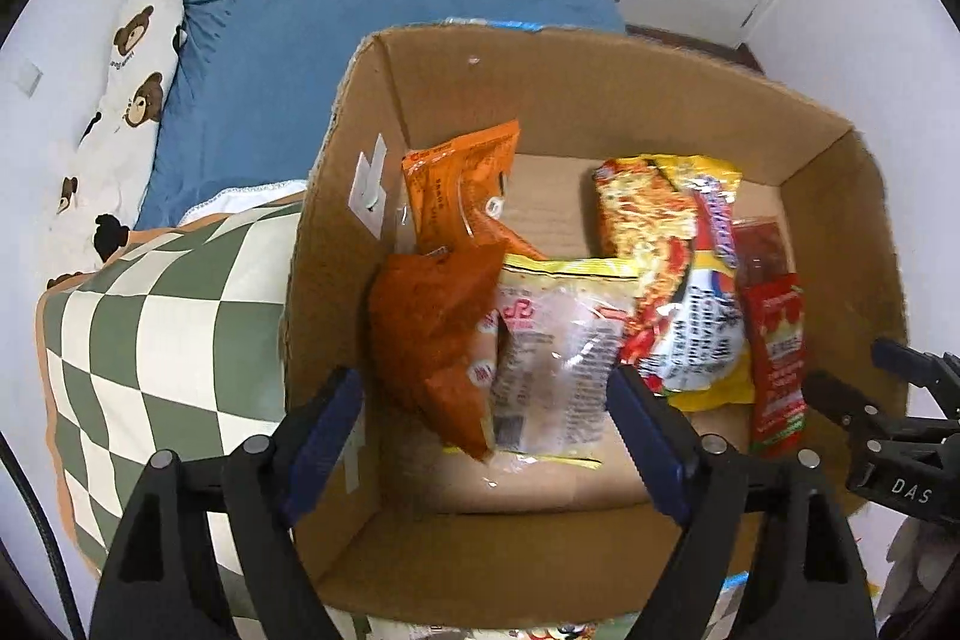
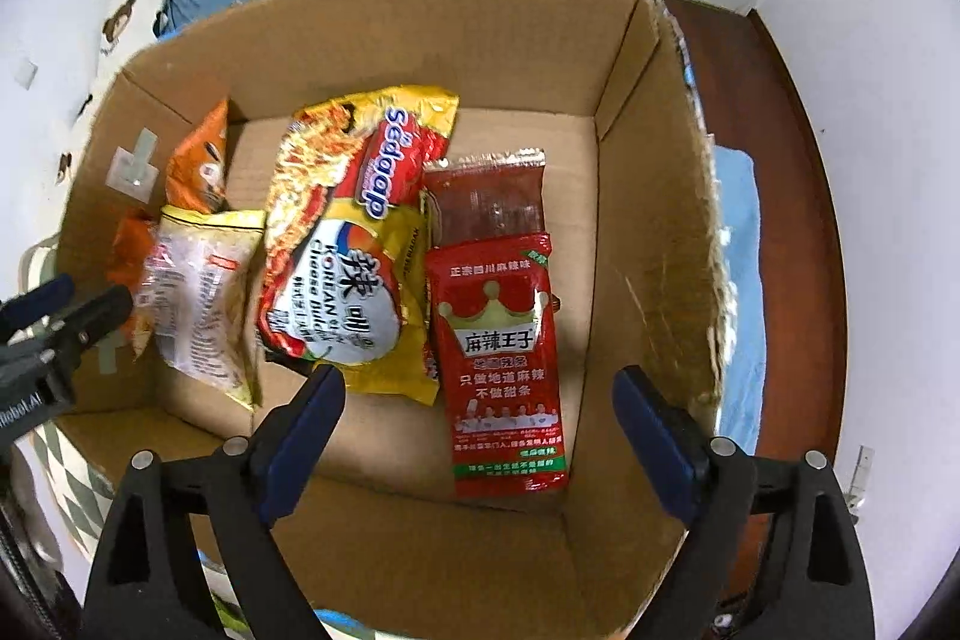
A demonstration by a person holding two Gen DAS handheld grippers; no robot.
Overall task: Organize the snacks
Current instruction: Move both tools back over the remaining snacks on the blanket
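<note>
Left gripper: black plastic arms, blue pads, round silver rivets at the pivots. Right gripper: same build; its black body shows white "DAS" lettering at four o'clock in the left view.

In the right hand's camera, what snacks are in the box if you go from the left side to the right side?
Orange packet → clear packet with yellow edges → yellow Sedaap noodle packet → red spicy strips packet.
</note>
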